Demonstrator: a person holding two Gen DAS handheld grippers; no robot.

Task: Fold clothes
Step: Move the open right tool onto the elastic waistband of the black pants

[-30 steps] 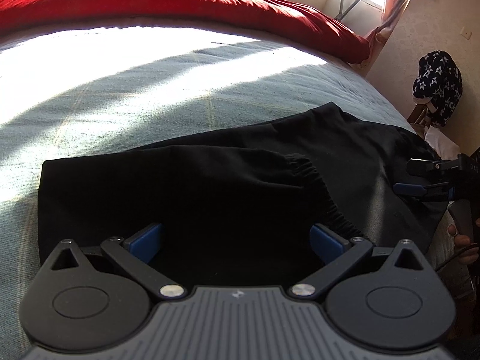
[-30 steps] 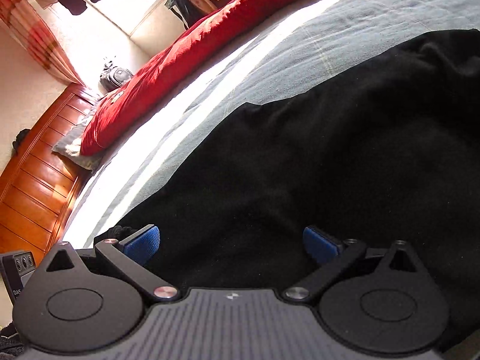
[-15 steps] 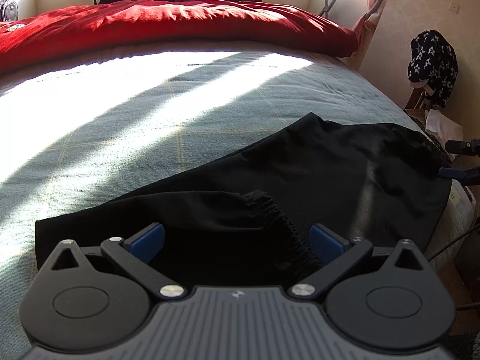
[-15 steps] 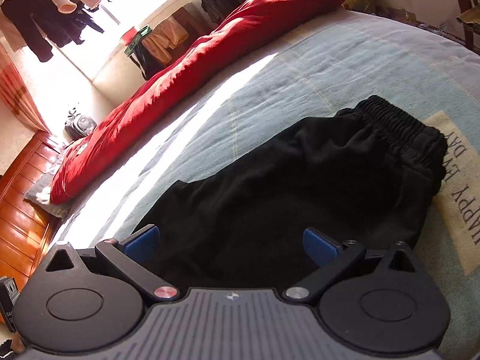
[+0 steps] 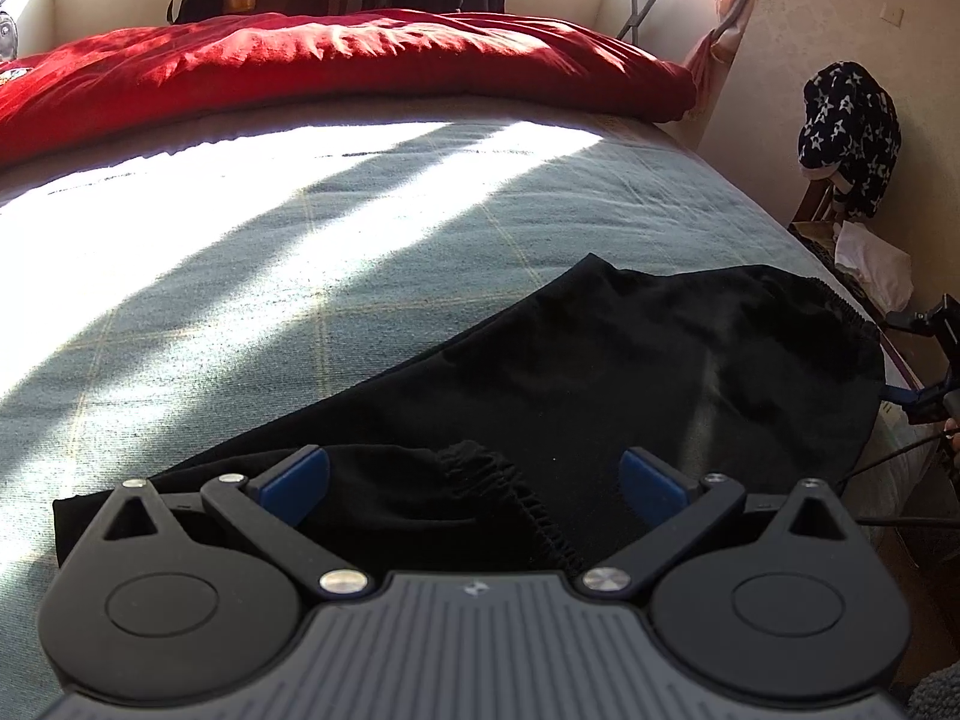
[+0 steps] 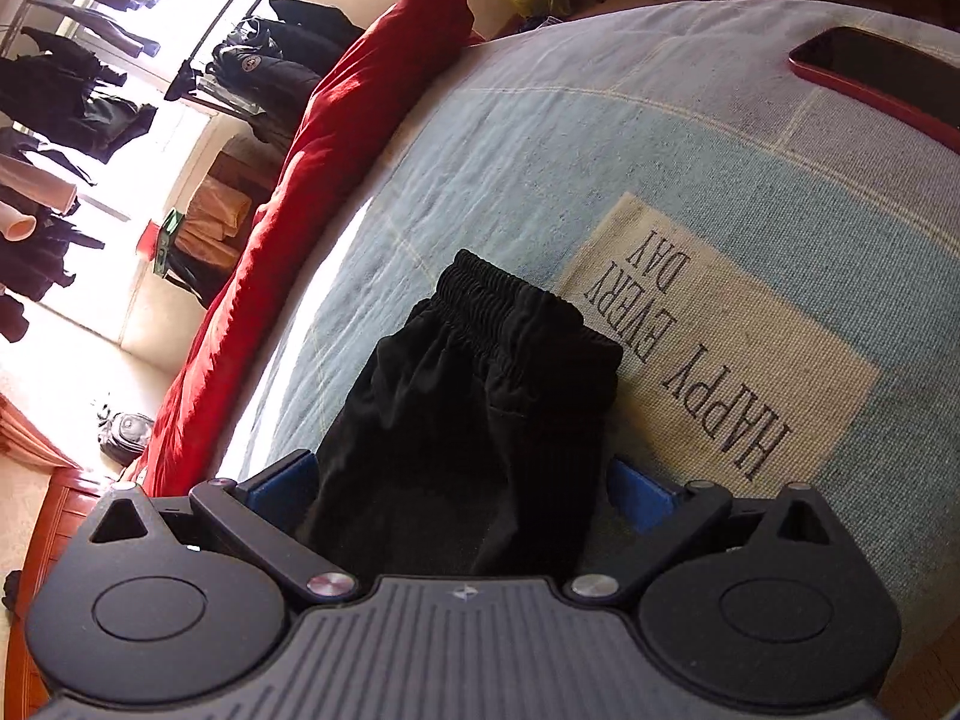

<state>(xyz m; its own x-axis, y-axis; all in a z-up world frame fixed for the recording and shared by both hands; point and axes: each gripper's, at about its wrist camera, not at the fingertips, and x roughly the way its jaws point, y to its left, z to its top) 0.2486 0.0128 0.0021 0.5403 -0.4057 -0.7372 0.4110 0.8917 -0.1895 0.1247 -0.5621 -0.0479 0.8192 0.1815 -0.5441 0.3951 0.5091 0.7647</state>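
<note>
On the pale blue woven bedspread (image 5: 372, 276), near its front edge: one pair of black soft-fabric trousers with a gathered elastic waistband (image 6: 480, 396), laid flat, part-folded; a ribbed cuff (image 5: 510, 480) doubled back onto the cloth. Long axis: running left to right across the person's front, from the left gripper (image 5: 474, 480) towards the right gripper (image 6: 462, 486). Left gripper: blue-padded fingers spread wide, empty, poised over the cuff end; judged the nearer to the next fold. Right gripper: fingers likewise apart, straddling the cloth without clamping, waistband lying ahead of it. Adjacent: red quilt (image 5: 336, 60) along the far side; cream printed patch (image 6: 714, 354) beside the waistband.
</note>
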